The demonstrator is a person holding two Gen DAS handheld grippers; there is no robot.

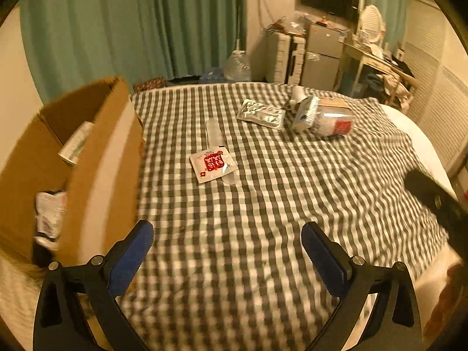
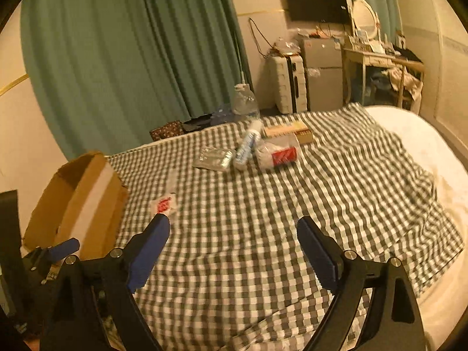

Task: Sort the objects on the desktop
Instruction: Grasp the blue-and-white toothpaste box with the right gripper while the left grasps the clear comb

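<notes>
Red-and-white sachet [image 1: 212, 163] lies flat on the checked cloth [image 1: 263, 204] just right of the cardboard box [image 1: 96, 158], a clear tube [image 1: 215, 130] under it running lengthwise away from the camera; farther back the foil pack [image 1: 261, 114], a white-and-blue tube [image 2: 247, 144] and a clear bag with a red label [image 1: 330, 120] cluster together. Bare cloth stretches wide between sachet and both grippers. Left gripper [image 1: 227, 235] and right gripper [image 2: 233, 226] angle down over the near cloth, jaws spread, holding nothing.
</notes>
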